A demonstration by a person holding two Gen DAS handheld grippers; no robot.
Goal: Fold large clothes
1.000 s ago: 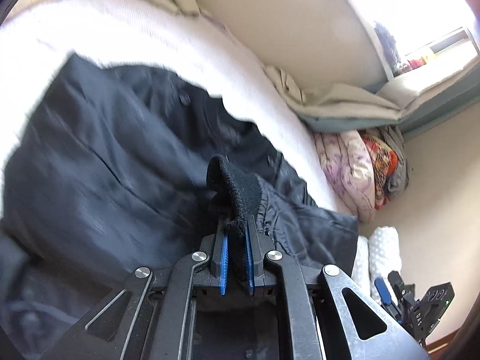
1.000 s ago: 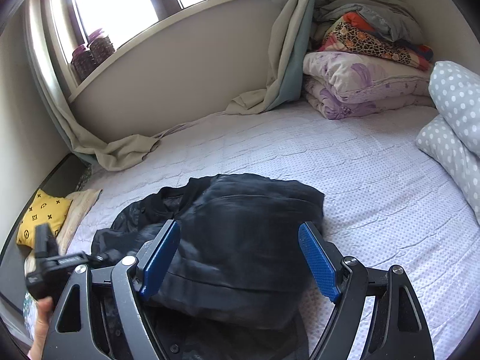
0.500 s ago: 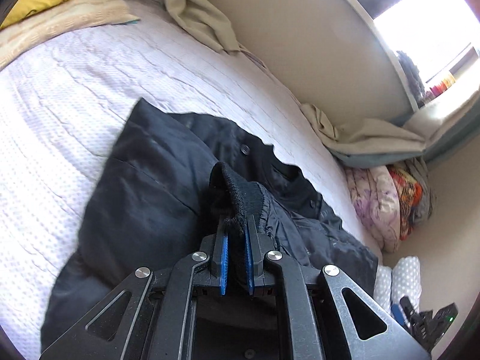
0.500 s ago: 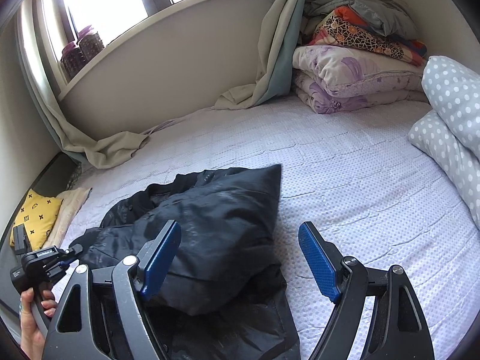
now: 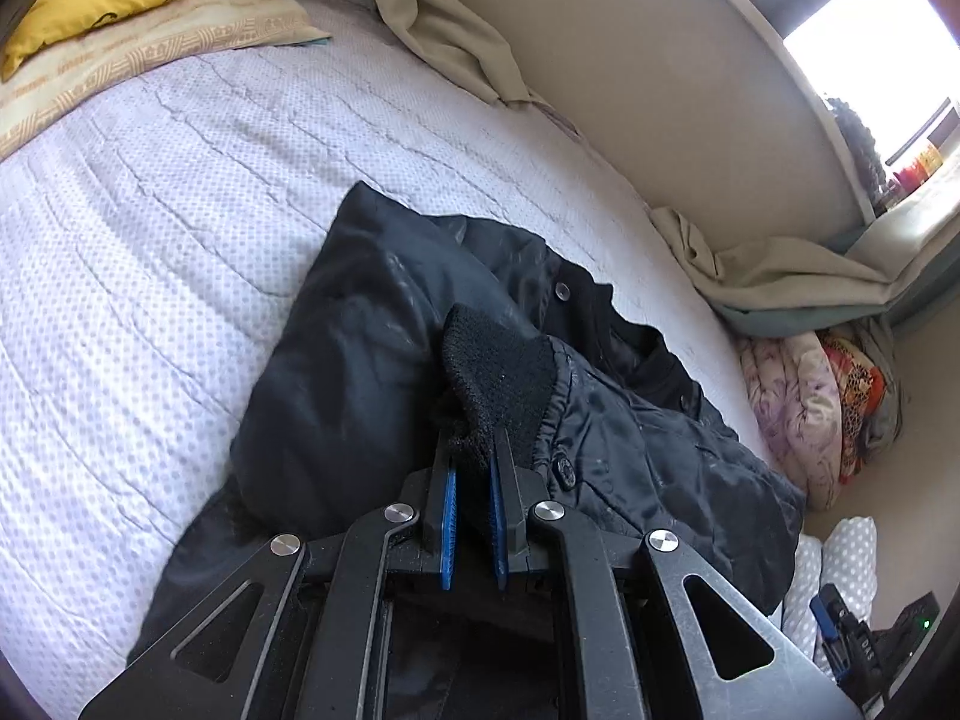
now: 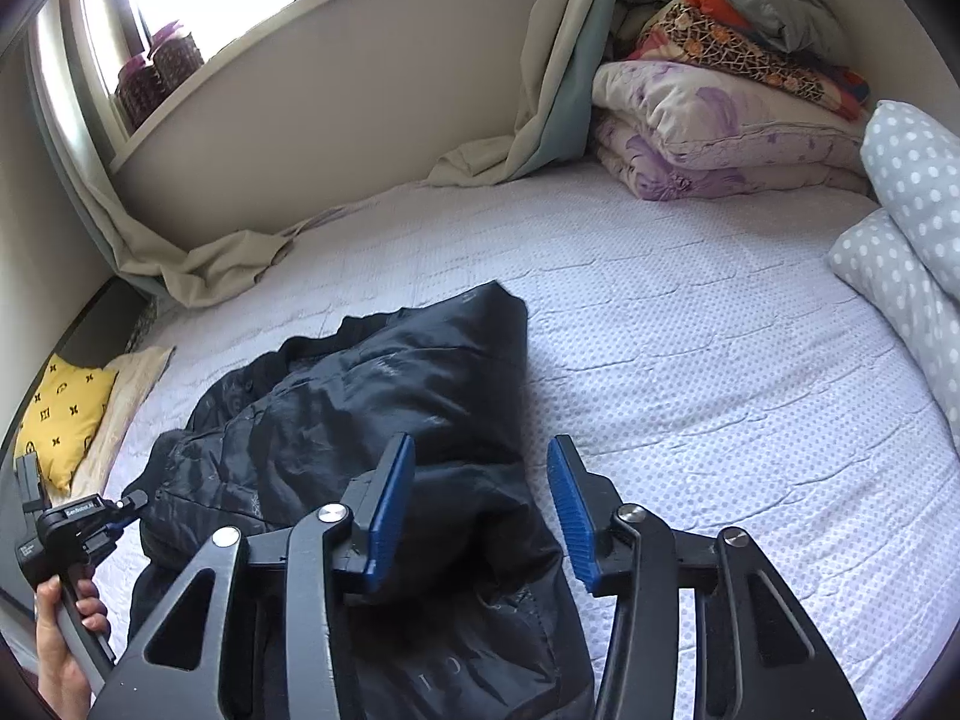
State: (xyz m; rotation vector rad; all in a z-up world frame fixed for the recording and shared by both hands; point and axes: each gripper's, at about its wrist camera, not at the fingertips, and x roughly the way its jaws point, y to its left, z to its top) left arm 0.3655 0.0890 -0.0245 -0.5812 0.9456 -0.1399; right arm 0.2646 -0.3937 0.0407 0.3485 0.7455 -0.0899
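Observation:
A black jacket (image 5: 360,372) lies crumpled on the white dotted bed sheet (image 5: 150,240); it also shows in the right wrist view (image 6: 372,396). My left gripper (image 5: 474,456) is shut on the jacket's black knit cuff (image 5: 492,378) and holds the sleeve over the jacket body. My right gripper (image 6: 480,480) is open and empty, its blue pads (image 6: 390,498) hovering above the jacket's near edge. The left gripper with the hand holding it also shows at the left of the right wrist view (image 6: 72,522).
A yellow cushion (image 6: 54,414) lies on a beige cloth at the bed's left end. Folded quilts (image 6: 720,132) are stacked at the far right corner, with dotted pillows (image 6: 900,240) beside them. Curtains (image 6: 540,90) drape onto the bed along the wall.
My left gripper has pulled the cuff and sleeve back, away from the right side. My right gripper's jaws have narrowed but stay open. The jacket's folded part has shifted left.

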